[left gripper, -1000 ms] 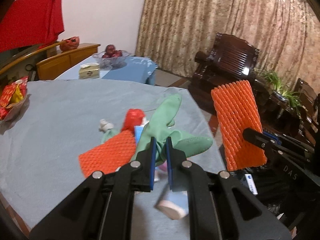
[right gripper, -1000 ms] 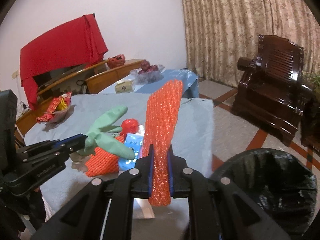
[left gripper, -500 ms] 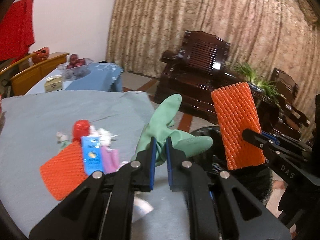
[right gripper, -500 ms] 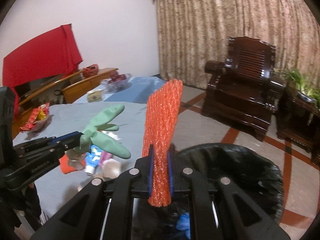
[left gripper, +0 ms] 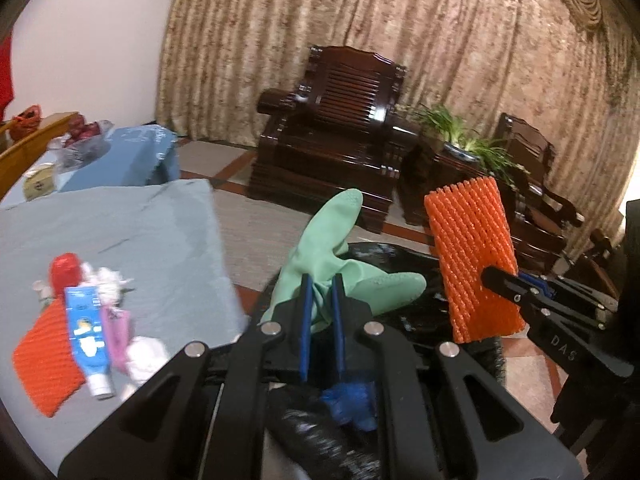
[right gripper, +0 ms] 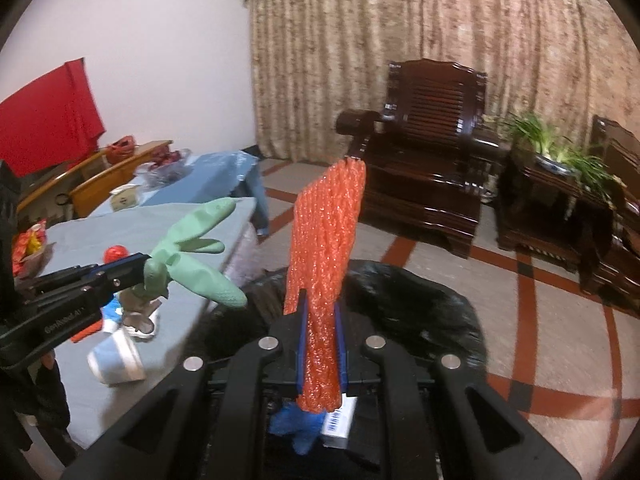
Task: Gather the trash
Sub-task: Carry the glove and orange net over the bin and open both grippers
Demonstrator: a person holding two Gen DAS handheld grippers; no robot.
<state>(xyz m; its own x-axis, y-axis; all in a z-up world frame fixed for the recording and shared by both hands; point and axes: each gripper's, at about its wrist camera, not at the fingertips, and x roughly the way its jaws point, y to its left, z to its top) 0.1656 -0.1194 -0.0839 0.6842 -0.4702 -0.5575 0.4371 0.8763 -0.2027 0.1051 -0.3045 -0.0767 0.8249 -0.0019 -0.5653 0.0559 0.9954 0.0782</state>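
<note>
While the left gripper (left gripper: 320, 292) pinches one green rubber glove (left gripper: 340, 256) and the right gripper (right gripper: 322, 312) one orange foam net sleeve (right gripper: 324, 248), both hang over the black-lined trash bin (right gripper: 420, 300); second orange net (left gripper: 44, 364) sits on the bench (left gripper: 120, 224) at 9 o'clock.

The rubber glove (left gripper: 320, 256) is pale green and the foam net (left gripper: 472, 256) bright orange with a ribbed mesh pattern. The bin bag (right gripper: 416, 300) is glossy black; the tablecloth (left gripper: 132, 232) on the left is grey-blue.

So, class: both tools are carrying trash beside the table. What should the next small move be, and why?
Probably open both tools and drop the load. The left tool grips a green glove and the right tool an orange foam net, and both already hang over the black-lined bin, where other trash already lies.
</note>
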